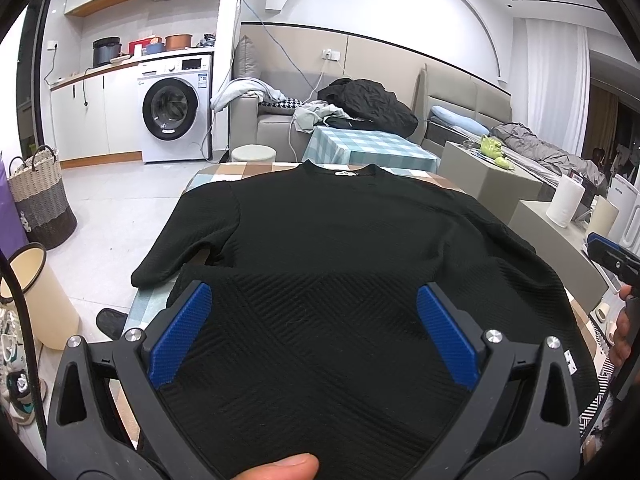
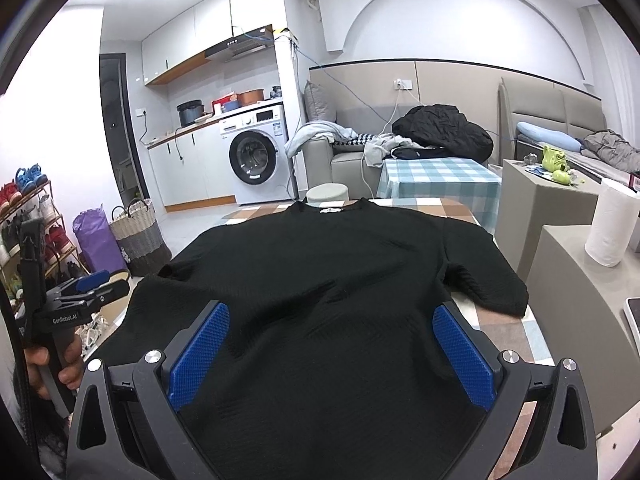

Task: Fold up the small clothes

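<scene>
In the left wrist view, a black short-sleeved textured knit top is seen spread flat on a table covered with a brown, white and pale-blue checked cloth, its collar with a small white label at the far edge. The left gripper is held over the near hem with its blue ribbed fingers spread wide and nothing between them. A thumb tip is seen at the bottom edge. Part of the right gripper is seen at the right margin.

In the right wrist view, the same top is seen lying flat, one sleeve reaching toward the table's right edge. The right gripper is held above the near part of the cloth, its blue fingers wide apart and empty. The left gripper is seen at the left, held in a hand, beside the top's left edge; whether it touches the fabric cannot be told.
</scene>
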`<action>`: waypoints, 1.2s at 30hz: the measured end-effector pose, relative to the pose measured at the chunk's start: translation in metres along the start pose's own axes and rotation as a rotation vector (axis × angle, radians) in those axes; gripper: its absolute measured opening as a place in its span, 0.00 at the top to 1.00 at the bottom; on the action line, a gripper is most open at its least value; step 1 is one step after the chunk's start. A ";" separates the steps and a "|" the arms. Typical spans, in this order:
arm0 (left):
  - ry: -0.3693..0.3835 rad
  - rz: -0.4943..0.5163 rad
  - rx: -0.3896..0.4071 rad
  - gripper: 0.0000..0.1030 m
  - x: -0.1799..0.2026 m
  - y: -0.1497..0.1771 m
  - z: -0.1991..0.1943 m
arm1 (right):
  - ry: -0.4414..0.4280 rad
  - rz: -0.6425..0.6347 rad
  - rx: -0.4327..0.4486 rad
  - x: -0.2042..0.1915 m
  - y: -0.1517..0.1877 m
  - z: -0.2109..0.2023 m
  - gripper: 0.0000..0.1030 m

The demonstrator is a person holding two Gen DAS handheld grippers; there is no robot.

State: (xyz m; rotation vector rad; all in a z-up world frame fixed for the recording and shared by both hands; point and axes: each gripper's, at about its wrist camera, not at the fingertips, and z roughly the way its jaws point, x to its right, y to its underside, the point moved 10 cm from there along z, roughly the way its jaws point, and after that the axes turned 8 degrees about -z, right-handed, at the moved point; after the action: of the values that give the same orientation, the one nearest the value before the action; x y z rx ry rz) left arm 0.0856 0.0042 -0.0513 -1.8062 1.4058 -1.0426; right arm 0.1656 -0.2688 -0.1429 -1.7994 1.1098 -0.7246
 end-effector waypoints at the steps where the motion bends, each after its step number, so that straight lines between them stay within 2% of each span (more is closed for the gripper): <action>1: -0.002 0.000 0.001 0.01 0.000 0.001 0.000 | -0.005 0.000 0.001 -0.001 0.000 0.000 0.00; 4: -0.008 -0.006 -0.005 0.01 -0.010 0.004 0.006 | 0.005 0.001 0.006 0.001 0.000 -0.001 0.00; 36: -0.006 -0.030 -0.053 0.01 -0.015 0.009 0.025 | 0.018 0.060 -0.038 0.010 0.010 0.015 0.00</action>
State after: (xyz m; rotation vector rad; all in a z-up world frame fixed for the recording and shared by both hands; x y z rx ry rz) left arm 0.1007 0.0168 -0.0742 -1.8723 1.4195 -1.0230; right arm 0.1782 -0.2748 -0.1585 -1.7867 1.1913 -0.6900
